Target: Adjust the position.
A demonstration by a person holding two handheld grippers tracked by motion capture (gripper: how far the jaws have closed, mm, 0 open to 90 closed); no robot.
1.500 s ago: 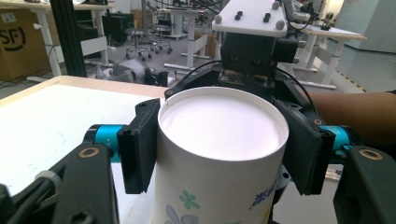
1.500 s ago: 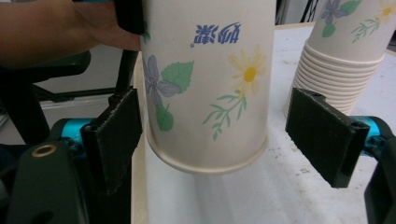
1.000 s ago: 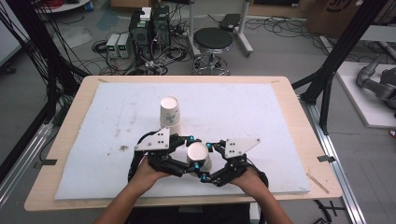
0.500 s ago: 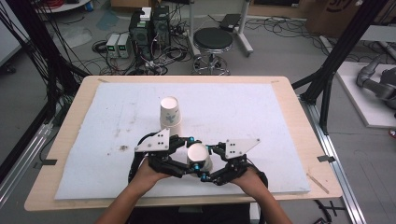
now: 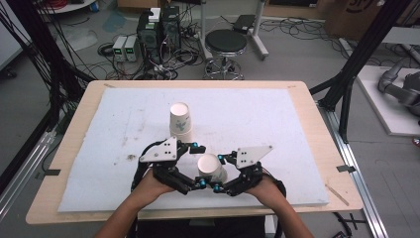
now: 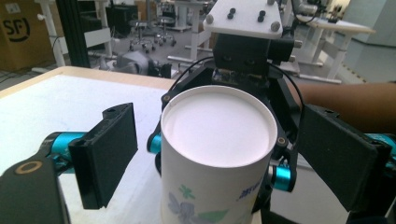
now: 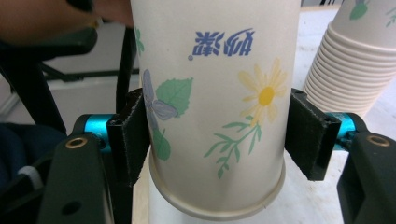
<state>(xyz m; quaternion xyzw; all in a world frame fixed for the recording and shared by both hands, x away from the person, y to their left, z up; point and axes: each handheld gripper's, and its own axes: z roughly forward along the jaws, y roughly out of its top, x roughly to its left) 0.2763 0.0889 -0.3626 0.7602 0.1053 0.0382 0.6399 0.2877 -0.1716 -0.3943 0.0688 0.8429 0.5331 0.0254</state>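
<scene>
Beyond your white foam mat [image 5: 277, 124] on the wooden table [image 5: 317, 129], you had a black round stool [image 5: 226, 43], two dark computer towers [image 5: 158, 29], tangled cables [image 5: 124, 59] on the grey floor, and a cardboard box [image 5: 361, 15].

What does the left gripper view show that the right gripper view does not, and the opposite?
Left gripper view: the upturned paper cup shows its flat white base, and the left gripper has just opened its jaws around it, not touching. Right gripper view: the right gripper presses the cup's sides, the print reads upside down, and a stack of cups stands beside. Both: that flowered cup.
</scene>
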